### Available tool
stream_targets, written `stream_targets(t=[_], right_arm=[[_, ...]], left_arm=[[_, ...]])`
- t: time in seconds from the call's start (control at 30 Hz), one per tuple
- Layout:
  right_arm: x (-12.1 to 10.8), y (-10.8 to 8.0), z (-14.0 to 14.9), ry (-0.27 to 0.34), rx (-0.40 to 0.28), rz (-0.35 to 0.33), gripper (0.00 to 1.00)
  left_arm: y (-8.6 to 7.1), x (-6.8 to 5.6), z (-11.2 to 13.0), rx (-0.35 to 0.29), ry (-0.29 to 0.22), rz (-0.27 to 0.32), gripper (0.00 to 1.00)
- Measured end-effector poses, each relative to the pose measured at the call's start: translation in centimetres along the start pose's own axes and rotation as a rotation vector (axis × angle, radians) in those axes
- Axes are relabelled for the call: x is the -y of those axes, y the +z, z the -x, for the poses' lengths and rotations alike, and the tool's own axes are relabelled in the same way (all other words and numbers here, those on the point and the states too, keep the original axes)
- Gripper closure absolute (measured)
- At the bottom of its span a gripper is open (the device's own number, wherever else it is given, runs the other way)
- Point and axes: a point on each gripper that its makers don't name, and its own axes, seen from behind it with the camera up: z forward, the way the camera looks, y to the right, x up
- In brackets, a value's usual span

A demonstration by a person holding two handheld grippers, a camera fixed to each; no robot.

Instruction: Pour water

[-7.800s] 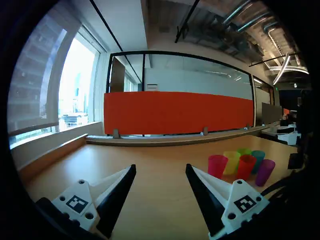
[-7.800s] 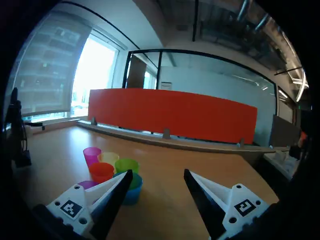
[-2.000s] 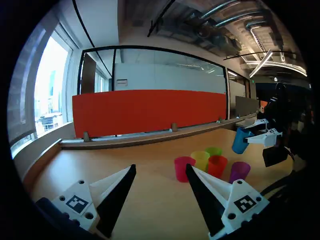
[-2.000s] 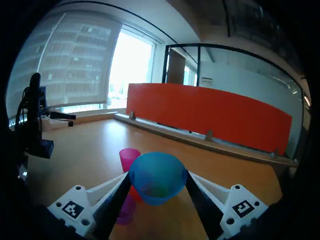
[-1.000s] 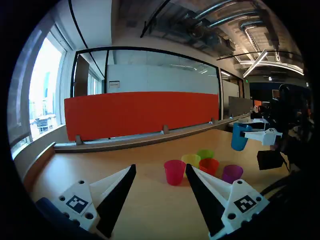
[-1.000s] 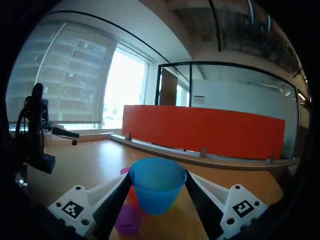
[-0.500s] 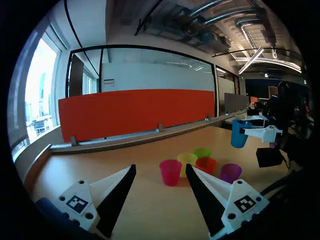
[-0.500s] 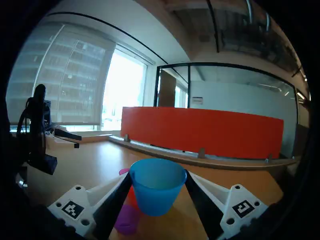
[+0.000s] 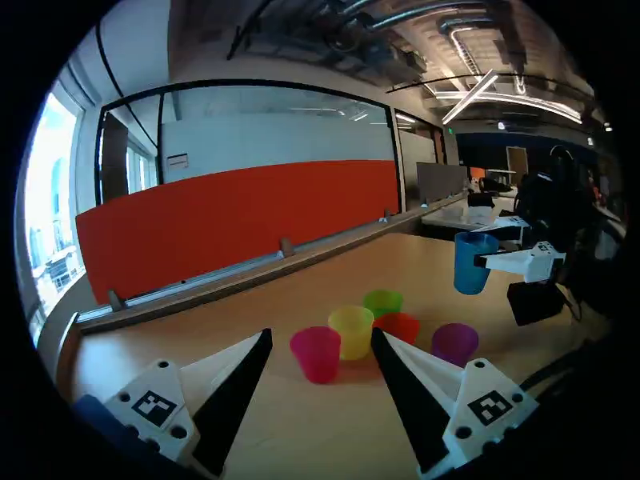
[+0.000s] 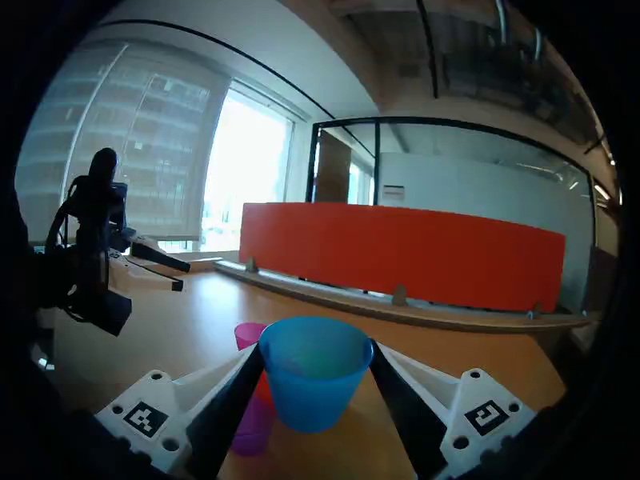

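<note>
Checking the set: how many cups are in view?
6: the blue cup held in the right gripper; pink cup, yellow cup, green cup, red cup and purple cup clustered on the table. None seems hidden.

6 cups: 1 pink cup [image 9: 316,354], 1 yellow cup [image 9: 350,330], 1 green cup [image 9: 382,302], 1 red cup [image 9: 398,326], 1 purple cup [image 9: 454,342], 1 blue cup [image 9: 472,262].

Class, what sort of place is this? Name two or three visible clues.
Probably an open-plan office: a long wooden desk with an orange divider screen, a glass-walled room behind, exposed ceiling pipes overhead.
</note>
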Motion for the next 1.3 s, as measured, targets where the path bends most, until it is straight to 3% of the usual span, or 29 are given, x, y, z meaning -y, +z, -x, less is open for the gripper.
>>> stream_targets(t=[0.4,0.7,0.9,1.3], right_arm=[[-0.2,-0.5,0.7,0.007,0.011,0.002,0.06],[-0.2,-0.4,1.4,0.01,0.02,-0.004,0.06],[-0.2,-0.3,1.8,0.016,0.026,-0.008,0.06],[-0.9,-0.2,2.7,0.025,0.038,-0.009,0.06]], left_arm=[[4.9,-2.2,-1.0,0.058,0.042,0.144,0.08],[8.5,-3.7,-0.7,0.15,0.114,0.248,0.08],[10.4,-5.4,-0.5,0.198,0.139,0.341,0.08],[14.0,-8.6,0.4,0.306,0.202,0.475,0.08]])
